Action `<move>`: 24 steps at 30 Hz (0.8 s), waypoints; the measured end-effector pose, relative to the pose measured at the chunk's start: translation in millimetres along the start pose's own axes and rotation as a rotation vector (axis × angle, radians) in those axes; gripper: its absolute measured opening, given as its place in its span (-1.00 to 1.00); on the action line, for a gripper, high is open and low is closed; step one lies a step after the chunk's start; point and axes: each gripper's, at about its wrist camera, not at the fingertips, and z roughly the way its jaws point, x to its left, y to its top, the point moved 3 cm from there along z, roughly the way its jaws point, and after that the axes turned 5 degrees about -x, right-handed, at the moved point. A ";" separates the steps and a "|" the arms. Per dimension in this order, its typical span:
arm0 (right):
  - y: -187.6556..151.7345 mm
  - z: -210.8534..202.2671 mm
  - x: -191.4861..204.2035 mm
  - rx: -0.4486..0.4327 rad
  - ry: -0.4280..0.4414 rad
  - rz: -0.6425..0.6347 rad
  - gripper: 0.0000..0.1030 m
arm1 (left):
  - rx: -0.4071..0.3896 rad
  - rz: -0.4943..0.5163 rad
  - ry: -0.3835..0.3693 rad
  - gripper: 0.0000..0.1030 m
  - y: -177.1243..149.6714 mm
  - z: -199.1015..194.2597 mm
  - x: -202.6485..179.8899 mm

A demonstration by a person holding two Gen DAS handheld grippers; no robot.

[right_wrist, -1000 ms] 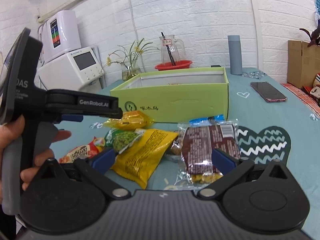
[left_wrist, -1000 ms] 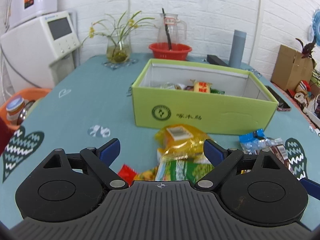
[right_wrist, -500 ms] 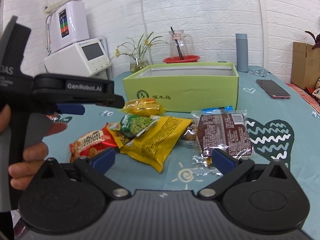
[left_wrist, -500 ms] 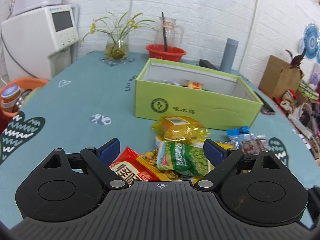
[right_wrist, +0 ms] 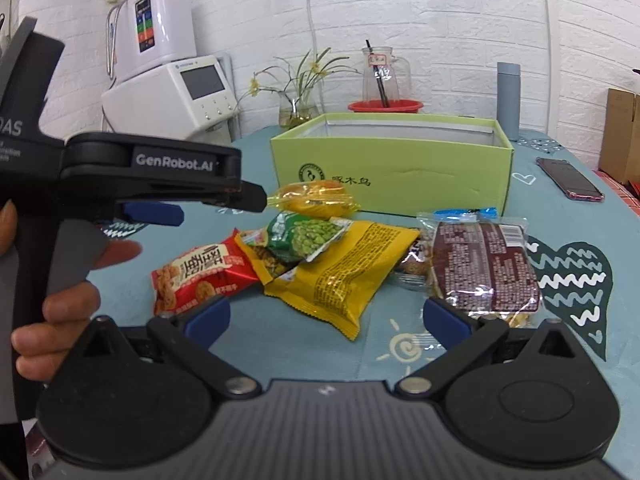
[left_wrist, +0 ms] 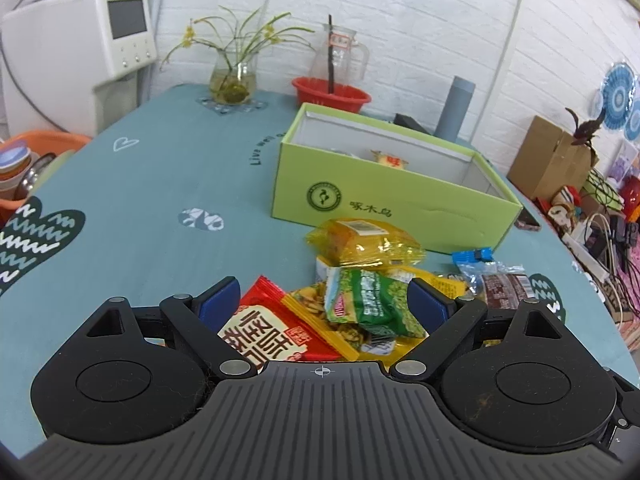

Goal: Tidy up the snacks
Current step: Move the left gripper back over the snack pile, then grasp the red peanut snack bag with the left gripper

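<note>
left gripper [left_wrist: 324, 300] spread wide, empty, hovering over snack pile: red packet [left_wrist: 264, 336], green pea bag [left_wrist: 370, 302], clear yellow pouch [left_wrist: 362, 240] lying in front of green box [left_wrist: 392, 204]. inside of box visible only from left view, one orange snack [left_wrist: 390, 159] within. right gripper [right_wrist: 326, 318] also wide, empty; shows big yellow bag [right_wrist: 346, 266], brown packet [right_wrist: 482, 266], phone [right_wrist: 570, 179] on table [right_wrist: 460, 356], plus left gripper from the side.
</note>
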 end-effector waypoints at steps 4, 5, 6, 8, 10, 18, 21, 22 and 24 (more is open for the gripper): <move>1.2 10.2 18.3 0.024 0.074 -0.011 0.99 | -0.001 -0.022 -0.007 0.54 9.4 4.9 23.4; 1.3 13.5 26.5 0.032 0.107 -0.022 0.99 | -0.015 -0.039 0.003 0.54 15.9 5.0 35.2; 1.1 17.4 34.9 0.039 0.138 -0.033 0.99 | -0.032 -0.055 0.016 0.54 22.7 5.4 47.4; 0.5 28.6 52.0 0.060 0.198 -0.044 0.99 | -0.047 -0.069 0.032 0.54 35.4 8.6 73.8; -0.4 43.3 66.4 0.087 0.249 -0.041 0.99 | -0.011 -0.066 0.007 0.54 40.0 17.1 94.1; -1.8 92.7 98.0 0.179 0.300 -0.033 0.99 | 0.197 0.040 -0.154 0.08 2.5 50.9 96.1; 0.0 96.3 102.5 0.178 0.295 -0.064 0.99 | 0.216 0.061 -0.214 -0.07 -8.7 47.0 87.7; 0.0 95.1 101.2 0.175 0.305 -0.066 0.99 | 0.218 0.053 -0.234 -0.13 -10.0 43.3 86.5; -2.2 90.2 98.5 0.176 0.322 -0.069 0.99 | 0.242 0.029 -0.293 -0.09 -15.0 35.6 83.7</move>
